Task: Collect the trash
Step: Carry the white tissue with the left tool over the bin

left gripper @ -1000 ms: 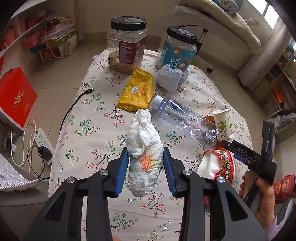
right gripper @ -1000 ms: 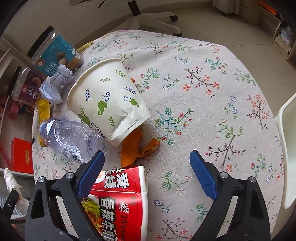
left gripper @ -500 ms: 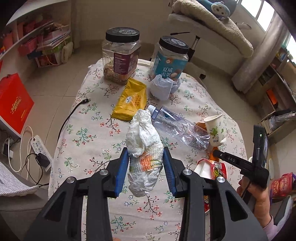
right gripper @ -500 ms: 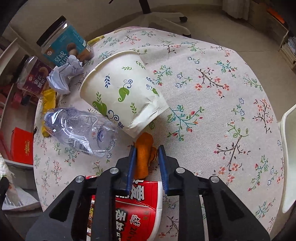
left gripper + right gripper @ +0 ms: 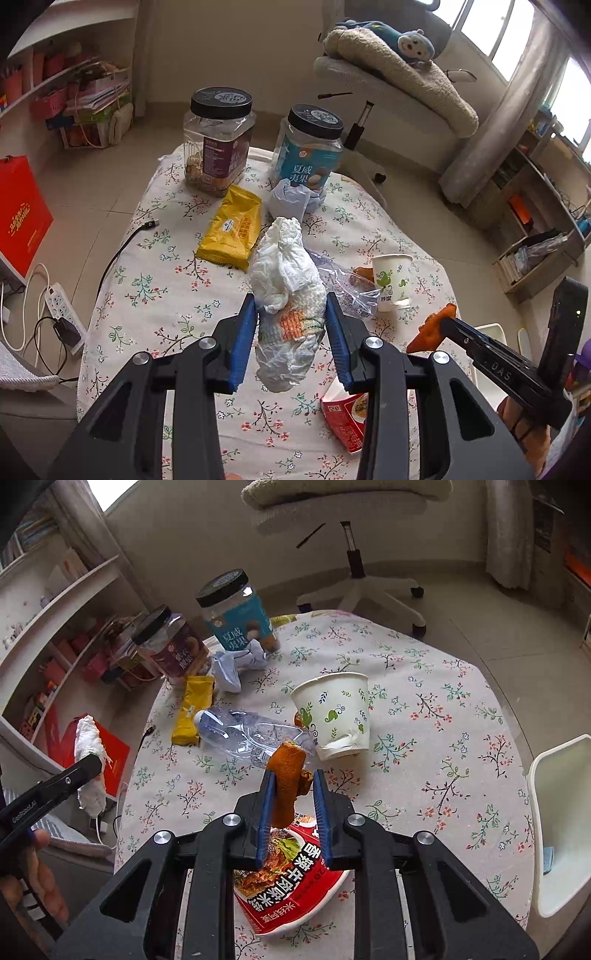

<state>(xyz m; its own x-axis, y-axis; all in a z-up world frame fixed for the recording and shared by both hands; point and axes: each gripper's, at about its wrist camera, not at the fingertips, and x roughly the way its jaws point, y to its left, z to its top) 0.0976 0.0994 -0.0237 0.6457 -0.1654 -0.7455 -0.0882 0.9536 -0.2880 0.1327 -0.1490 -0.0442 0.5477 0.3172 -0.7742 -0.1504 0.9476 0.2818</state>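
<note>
The right gripper [image 5: 291,794], open a second ago, has clamped the curled orange peel [image 5: 286,775] and lifted it off the floral tablecloth [image 5: 424,701], while the left gripper [image 5: 290,321] stays clamped on the crumpled white tissue wad [image 5: 284,280], so both pieces await disposal.

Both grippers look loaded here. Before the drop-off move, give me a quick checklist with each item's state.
1. Left gripper shut on the crumpled tissue wad: ok.
2. Right gripper shut on the orange peel: ok.
3. Both loads lifted off the table: ok.
4. White bin at the table's edge is a trash bin: cannot tell.
5. Table finished: not ok; paper cup, plastic bottle, yellow packet remain.
</note>
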